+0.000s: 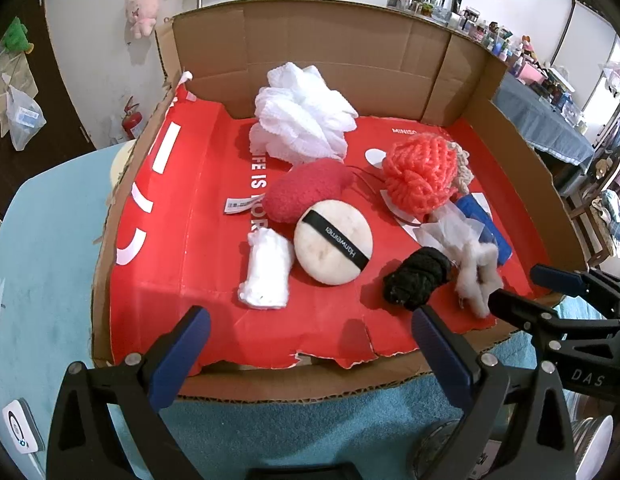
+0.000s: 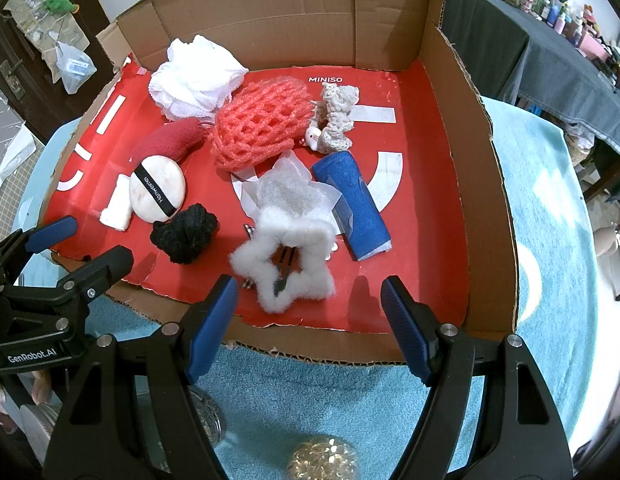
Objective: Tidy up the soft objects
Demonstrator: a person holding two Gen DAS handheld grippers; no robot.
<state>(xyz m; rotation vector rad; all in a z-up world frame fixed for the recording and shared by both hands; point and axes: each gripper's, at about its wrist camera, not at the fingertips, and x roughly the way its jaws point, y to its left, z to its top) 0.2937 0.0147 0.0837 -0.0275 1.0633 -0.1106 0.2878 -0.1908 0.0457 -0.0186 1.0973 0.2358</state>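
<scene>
Every soft thing in view lies inside the cut-down cardboard box [image 2: 482, 168], on its red floor. Take the powder puff [image 2: 157, 189] as landmark: the white roll [image 2: 117, 204] touches its left edge, the red sponge [image 2: 169, 140] lies just behind it, the white loofah [image 2: 195, 76] farther back near the rear wall, and the black yarn knot [image 2: 185, 233] just in front and to its right. Right of the puff come the coral net [image 2: 261, 128], the gauze sheet [image 2: 287, 190], the blue roll [image 2: 352, 204], the beige crochet piece [image 2: 338, 118], and nearest the open front edge, the fluffy star [image 2: 283, 258].

Both hand-held grippers stand wide and carry nothing: the left hand-held gripper [image 1: 310, 350] hangs over the front edge before the puff, the right hand-held gripper [image 2: 310, 318] just before the star.

Whether this heap is gathered already or waits for sorting, I cannot judge; no sorting place shows.

If the star is to be lifted, it will squash and slip, so close on one thick arm of it, not across the hollow middle, where a dark clip [image 2: 283, 274] shows. The gauze lies tucked under its far side and may drag along. The knot sits close on its left, so the left finger has little room; the other gripper's fingers crowd that side too.

Jars [image 2: 324, 458] stand on the blue table [image 2: 550, 216] below the grippers.
</scene>
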